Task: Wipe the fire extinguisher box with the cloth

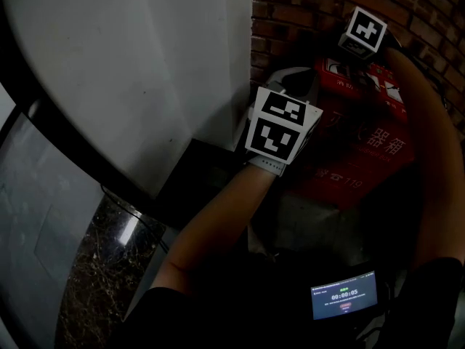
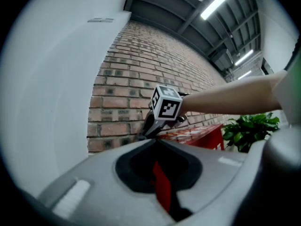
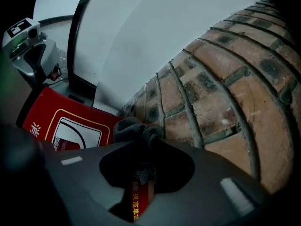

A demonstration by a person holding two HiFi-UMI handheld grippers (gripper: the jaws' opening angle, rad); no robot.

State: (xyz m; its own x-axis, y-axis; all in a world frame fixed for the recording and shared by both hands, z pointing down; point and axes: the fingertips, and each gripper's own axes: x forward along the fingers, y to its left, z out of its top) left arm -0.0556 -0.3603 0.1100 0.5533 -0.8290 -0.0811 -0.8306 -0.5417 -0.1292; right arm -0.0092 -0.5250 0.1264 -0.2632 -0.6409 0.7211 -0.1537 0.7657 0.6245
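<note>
Nearest the head camera sits a small lit screen, below both forearms.

**Task item.** The red fire extinguisher box stands against the brick wall, beside a white curved wall.

**Grippers.**
- The right hand-held gripper is clamped on a dark, bunched cloth. It is held at the back edge of the box top, close to the bricks.
- The left hand-held gripper has its jaws drawn together at the tips. It is at the box's near left corner. A red strip of the box shows in the slot behind them. Whether it pinches that edge cannot be determined.

**Hazards (assessment).**
- The cloth protrudes only as a small wad, so hard jaw tips may scrape the printed face if pressed flat.
- Rough brick and mortar joints may snag the cloth and pull it from the grip.
- If the left gripper is not bracing the box, a firm stroke may shift it.

**Surroundings.** The floor is dark, polished stone. Strip lights hang from an exposed ceiling. A green plant stands beyond the box.
</note>
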